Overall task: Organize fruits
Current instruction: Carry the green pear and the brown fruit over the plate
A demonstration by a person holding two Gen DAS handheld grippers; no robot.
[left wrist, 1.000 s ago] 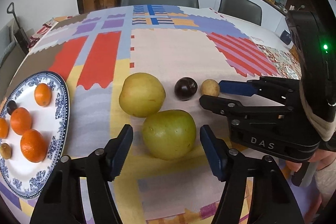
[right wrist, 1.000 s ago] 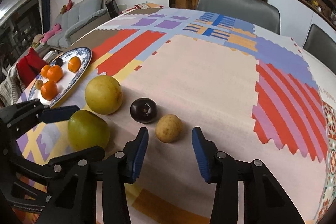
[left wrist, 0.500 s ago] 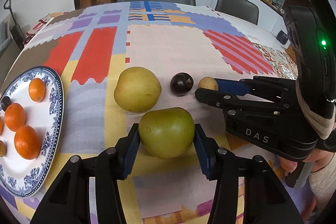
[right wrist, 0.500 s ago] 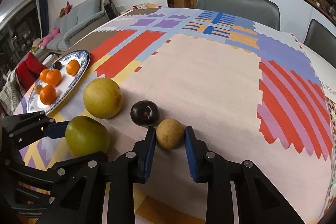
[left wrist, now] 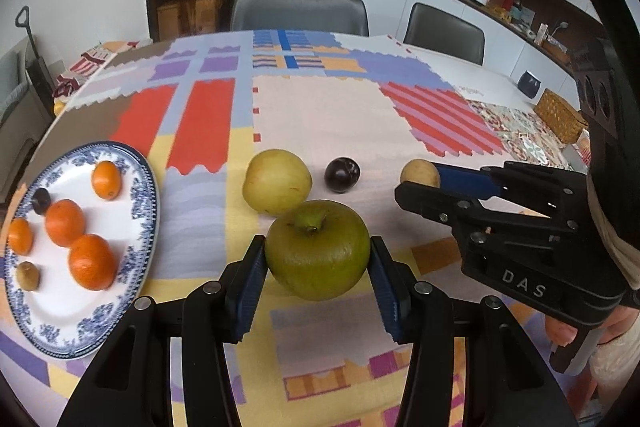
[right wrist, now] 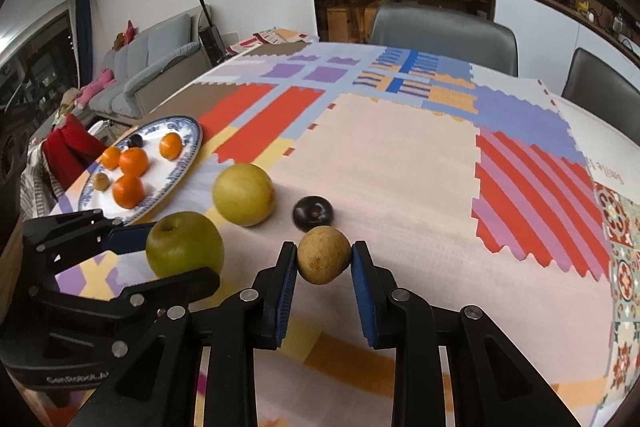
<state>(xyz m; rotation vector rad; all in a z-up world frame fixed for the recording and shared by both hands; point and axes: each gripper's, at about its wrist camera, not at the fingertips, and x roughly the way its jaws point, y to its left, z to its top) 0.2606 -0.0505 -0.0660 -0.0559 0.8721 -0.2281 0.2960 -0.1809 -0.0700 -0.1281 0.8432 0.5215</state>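
My left gripper point(left wrist: 317, 267) is shut on a green apple point(left wrist: 317, 249) and holds it lifted above the tablecloth; the apple also shows in the right wrist view point(right wrist: 184, 249). My right gripper point(right wrist: 323, 263) is shut on a small brown round fruit point(right wrist: 323, 254), also lifted; it shows in the left wrist view point(left wrist: 420, 174). A yellow apple point(left wrist: 277, 185) and a dark plum point(left wrist: 342, 174) lie on the cloth. A blue-and-white plate point(left wrist: 138, 211) at the left holds several oranges point(left wrist: 91, 261), a small dark fruit and a small brown fruit.
The table wears a patchwork cloth point(left wrist: 320, 115). Two grey chairs point(left wrist: 298, 13) stand at its far side. A wicker basket point(left wrist: 560, 115) and a dark cup point(left wrist: 528, 85) sit at the far right. A sofa point(right wrist: 152, 79) lies beyond the table's left edge.
Both grippers closed on their fruits, the left on the green apple and the right on the small brown fruit, and lifted them off the cloth.
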